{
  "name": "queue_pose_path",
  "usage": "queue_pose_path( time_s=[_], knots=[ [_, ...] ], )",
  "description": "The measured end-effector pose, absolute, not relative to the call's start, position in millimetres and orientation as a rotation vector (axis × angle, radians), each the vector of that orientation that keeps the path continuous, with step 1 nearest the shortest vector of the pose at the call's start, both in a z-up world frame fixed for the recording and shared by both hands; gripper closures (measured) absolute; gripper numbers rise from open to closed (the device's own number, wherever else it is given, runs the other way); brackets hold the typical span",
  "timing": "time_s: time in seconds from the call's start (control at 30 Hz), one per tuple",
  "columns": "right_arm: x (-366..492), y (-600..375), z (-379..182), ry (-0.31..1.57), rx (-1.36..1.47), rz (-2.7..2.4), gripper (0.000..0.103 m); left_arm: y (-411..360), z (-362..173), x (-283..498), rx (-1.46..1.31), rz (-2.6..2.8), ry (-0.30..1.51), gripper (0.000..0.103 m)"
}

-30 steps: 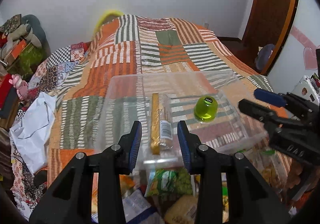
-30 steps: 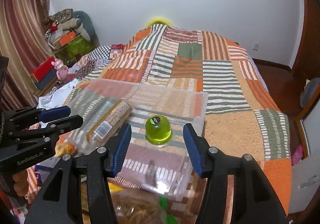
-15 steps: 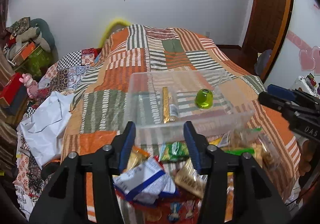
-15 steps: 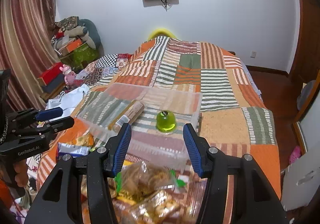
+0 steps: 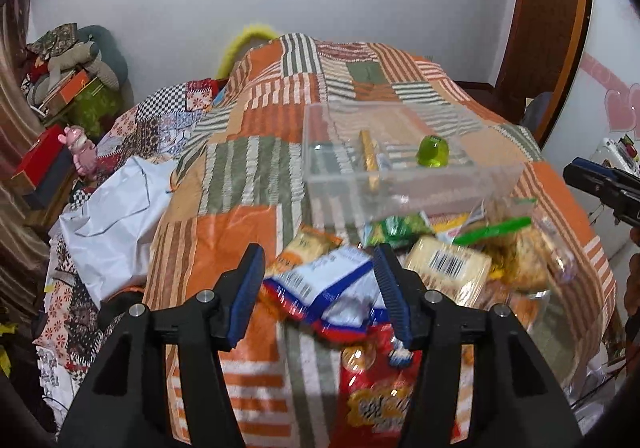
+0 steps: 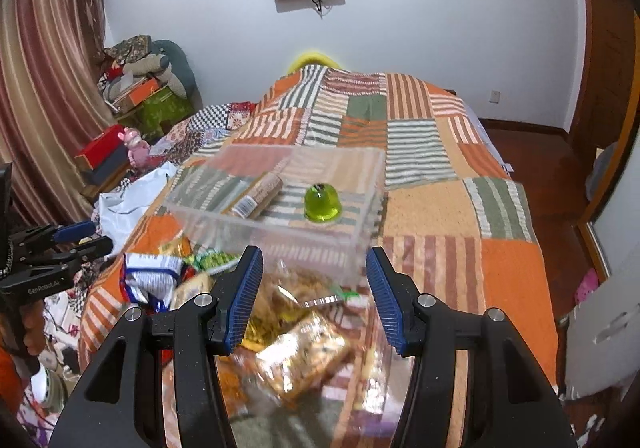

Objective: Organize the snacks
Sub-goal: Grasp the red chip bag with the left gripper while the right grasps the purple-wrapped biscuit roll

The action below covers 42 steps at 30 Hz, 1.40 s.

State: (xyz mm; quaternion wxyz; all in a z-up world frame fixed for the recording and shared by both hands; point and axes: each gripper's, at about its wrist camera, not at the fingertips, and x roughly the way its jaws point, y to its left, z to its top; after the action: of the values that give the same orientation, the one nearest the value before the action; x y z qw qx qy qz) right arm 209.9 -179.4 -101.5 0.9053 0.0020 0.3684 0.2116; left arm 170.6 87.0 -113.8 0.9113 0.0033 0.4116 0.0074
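A clear plastic box point(image 5: 404, 187) point(image 6: 280, 236) sits on the patchwork bed. Inside it lie a long biscuit pack point(image 5: 370, 159) point(image 6: 258, 195) and a green jelly cup point(image 5: 433, 151) point(image 6: 322, 203). A pile of loose snack packs lies in front of the box: a blue-white-red bag point(image 5: 332, 288) point(image 6: 150, 280), a red bag point(image 5: 380, 396), a beige barcoded pack point(image 5: 448, 268) and clear bags of crackers point(image 6: 300, 352). My left gripper point(image 5: 320, 292) is open and empty above the blue-white bag. My right gripper point(image 6: 314, 296) is open and empty above the cracker bags.
The bed point(image 5: 248, 183) carries a white plastic bag point(image 5: 116, 215) at its left edge. Boxes, a pink toy point(image 6: 136, 145) and cushions stand to the left by the curtain. A door and wooden floor lie to the right.
Both grippers have pulled back and up from the box. The snack pile in front of it has come into view. Both stay open and empty.
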Motion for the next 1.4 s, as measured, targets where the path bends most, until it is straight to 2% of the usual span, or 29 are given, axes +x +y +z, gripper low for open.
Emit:
queue_pose_path(
  time_s=[0.33,0.53,1.0,1.1,1.4],
  knots=[
    [187,-201,-129,0.821,-0.021,0.384,0.053,89,-144,144,-0.049,-0.018,0.922,0.046],
    [178,-214,-147,0.872,-0.007,0.376,0.053,70,-151,128,-0.05,-0.052,0.932,0.031],
    [193,-221,-172,0.954,0.013,0.352,0.053,48,-181,121,-0.06,-0.125,1.025,0.028],
    [195,-218,-175,0.96,-0.003,0.357,0.053,46,-186,123,-0.054,-0.122,1.026,0.022],
    [199,-217,-177,0.956,-0.007,0.364,0.052,53,-204,136,-0.115,-0.131,1.061,0.014]
  ],
)
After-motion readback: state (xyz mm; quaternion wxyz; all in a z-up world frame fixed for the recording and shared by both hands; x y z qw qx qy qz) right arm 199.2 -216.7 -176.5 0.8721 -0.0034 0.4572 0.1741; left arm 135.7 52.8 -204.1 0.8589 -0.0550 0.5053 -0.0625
